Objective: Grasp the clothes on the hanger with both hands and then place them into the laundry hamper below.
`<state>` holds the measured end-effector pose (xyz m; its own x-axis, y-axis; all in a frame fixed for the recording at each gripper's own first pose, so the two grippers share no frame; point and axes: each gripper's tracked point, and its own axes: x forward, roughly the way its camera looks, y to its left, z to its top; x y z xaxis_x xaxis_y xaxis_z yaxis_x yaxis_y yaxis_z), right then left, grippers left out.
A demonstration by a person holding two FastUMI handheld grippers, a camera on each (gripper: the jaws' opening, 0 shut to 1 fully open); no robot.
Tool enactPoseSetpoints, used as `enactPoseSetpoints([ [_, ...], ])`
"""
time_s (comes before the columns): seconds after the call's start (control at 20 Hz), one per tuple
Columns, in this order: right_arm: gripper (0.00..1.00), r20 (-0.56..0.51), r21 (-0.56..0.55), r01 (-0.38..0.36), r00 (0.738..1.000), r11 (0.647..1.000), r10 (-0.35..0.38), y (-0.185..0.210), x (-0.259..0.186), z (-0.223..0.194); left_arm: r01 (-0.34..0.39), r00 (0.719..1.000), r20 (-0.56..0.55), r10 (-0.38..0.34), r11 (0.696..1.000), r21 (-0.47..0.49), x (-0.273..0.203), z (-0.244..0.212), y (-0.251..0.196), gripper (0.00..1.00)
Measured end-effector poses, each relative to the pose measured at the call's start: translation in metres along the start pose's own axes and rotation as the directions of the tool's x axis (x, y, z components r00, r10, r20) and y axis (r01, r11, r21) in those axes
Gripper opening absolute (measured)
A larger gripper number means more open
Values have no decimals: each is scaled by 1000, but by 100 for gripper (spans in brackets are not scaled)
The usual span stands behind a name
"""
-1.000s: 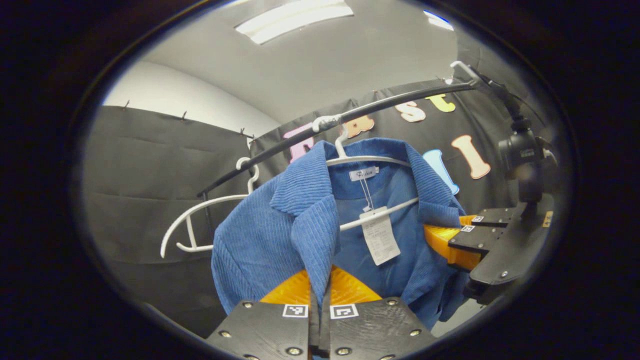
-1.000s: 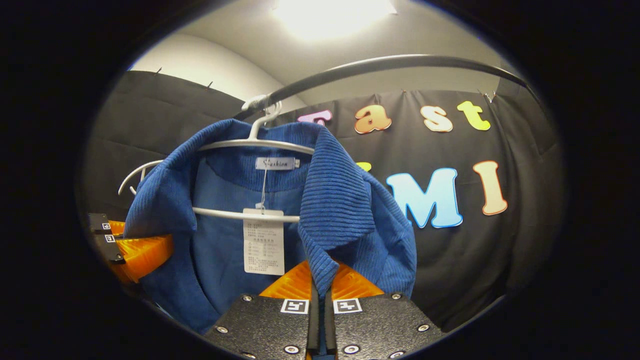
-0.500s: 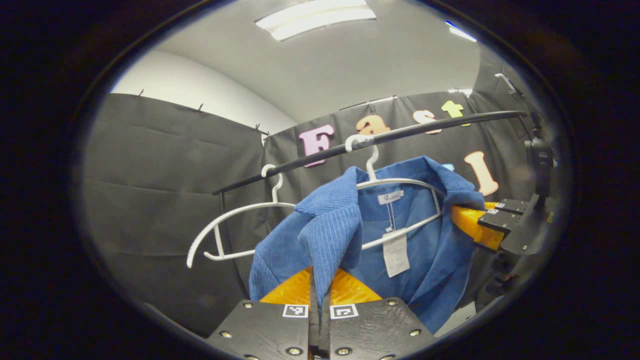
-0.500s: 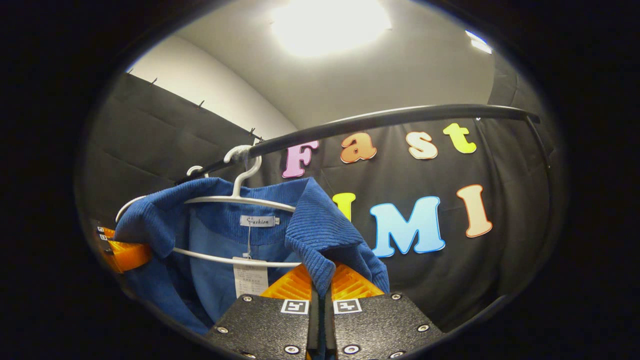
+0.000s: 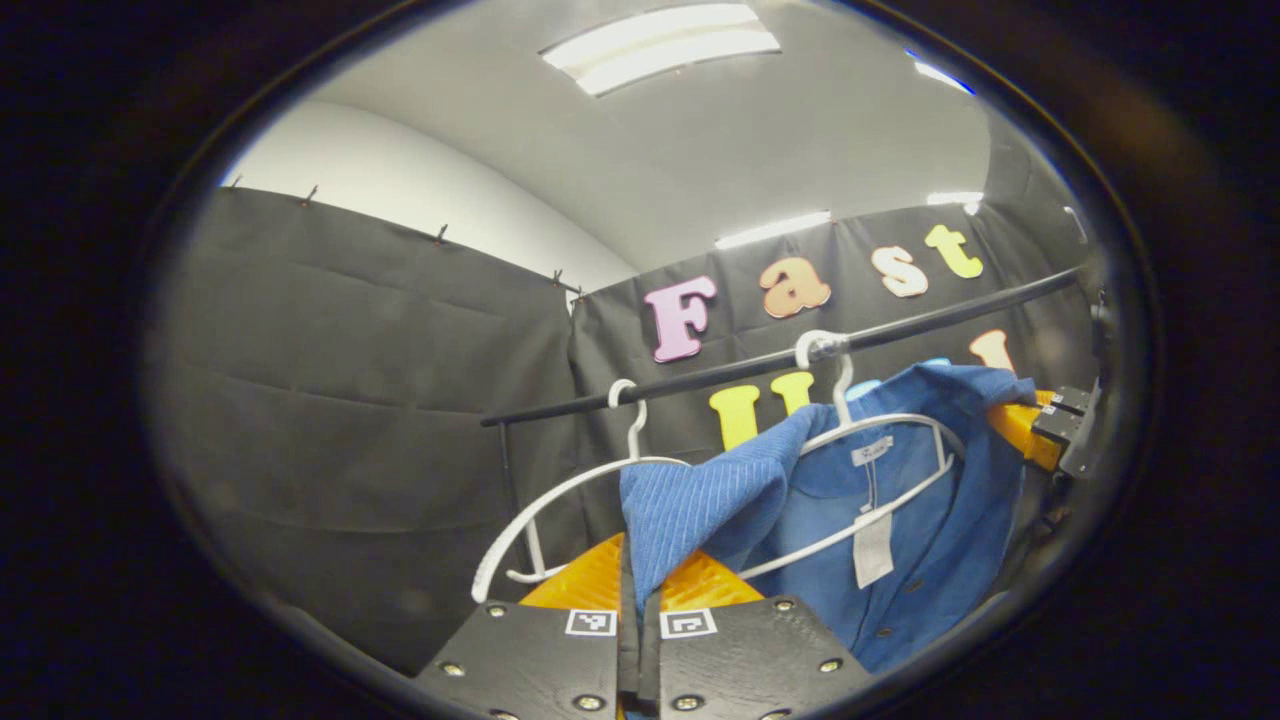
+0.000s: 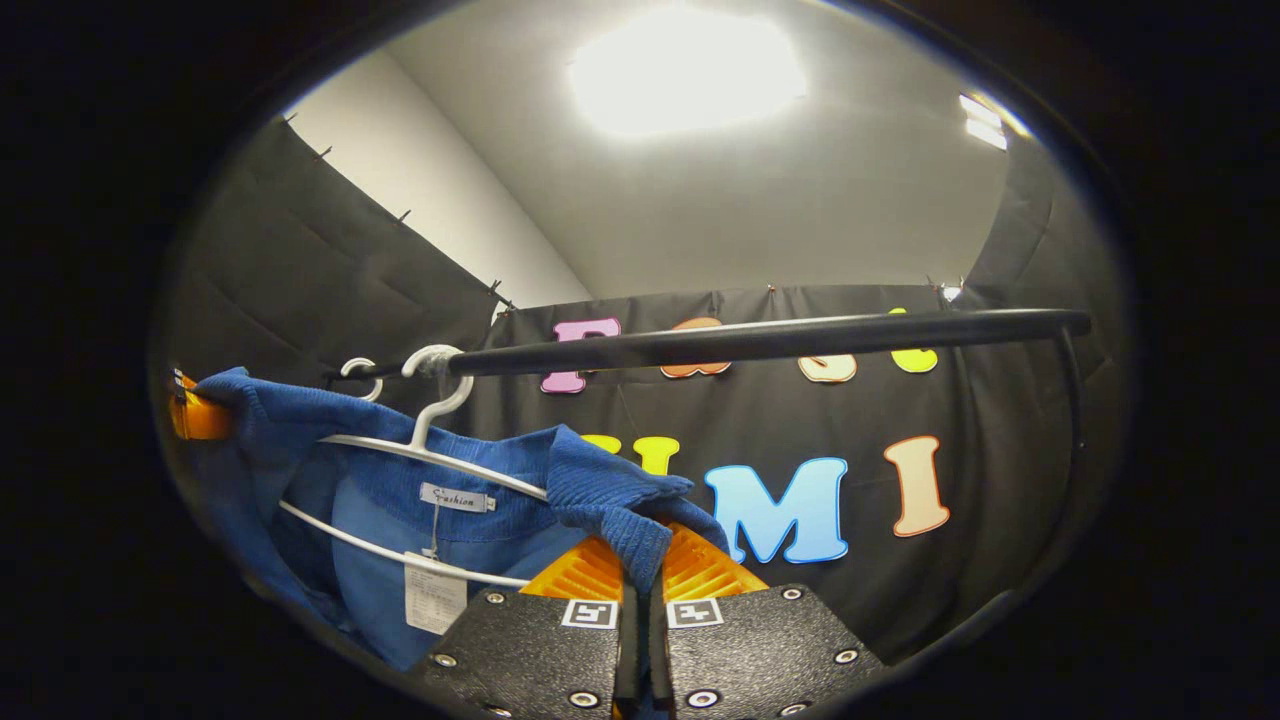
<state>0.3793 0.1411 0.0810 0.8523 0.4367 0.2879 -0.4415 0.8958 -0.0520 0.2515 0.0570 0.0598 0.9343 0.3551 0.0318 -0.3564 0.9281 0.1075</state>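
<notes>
Left gripper [image 5: 640, 590] closed on a front edge of the blue ribbed corduroy jacket [image 5: 900, 540], cloth pinched between both fingers and rising out of the narrow gap as a folded flap. Right gripper [image 6: 640, 590] likewise clamped on the opposite front edge of the same jacket [image 6: 470, 520], a rolled lip of ribbed cloth standing up between its fingers.

Jacket partly on the white plastic hanger [image 5: 880, 440], collar spread wide and pulled outward to either side by the two grips. In the left gripper view, neck label and white paper swing tag [image 5: 872, 548] hanging inside the open front, just under the hanger's lower bar. In the right gripper view, same tag [image 6: 435, 605] low at the left, below the hanger [image 6: 430, 455].

Hanger hook over the black metal clothes rail [image 6: 760, 340], which runs across the booth in front of the black cloth wall [image 5: 340, 400]. Second white hanger [image 5: 570, 500], bare, hooked on the rail [image 5: 700, 375] just beside the loaded one.

In the left gripper view, the other gripper [image 5: 1040, 430] at the far right edge, holding the jacket's far shoulder. In the right gripper view, the other gripper [image 6: 195, 415] at the far left edge, against the jacket's far side.

Ceiling light panel [image 6: 685, 70] glaring bright overhead.
</notes>
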Motion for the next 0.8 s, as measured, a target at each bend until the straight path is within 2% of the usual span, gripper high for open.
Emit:
enactPoseSetpoints([
  [0.1,3,11,-16,11,1000,1000,-10,-11,4,2,-1,1000,-1,1,1000,-7,2,3,10,1],
  [0.4,4,7,-59,39,999,997,-39,-39,20,-10,-4,1000,25,2,997,76,17,19,34,1],
  [0.8,4,-4,-84,36,999,996,-37,-48,47,-35,29,998,56,-39,985,171,49,43,52,2],
])
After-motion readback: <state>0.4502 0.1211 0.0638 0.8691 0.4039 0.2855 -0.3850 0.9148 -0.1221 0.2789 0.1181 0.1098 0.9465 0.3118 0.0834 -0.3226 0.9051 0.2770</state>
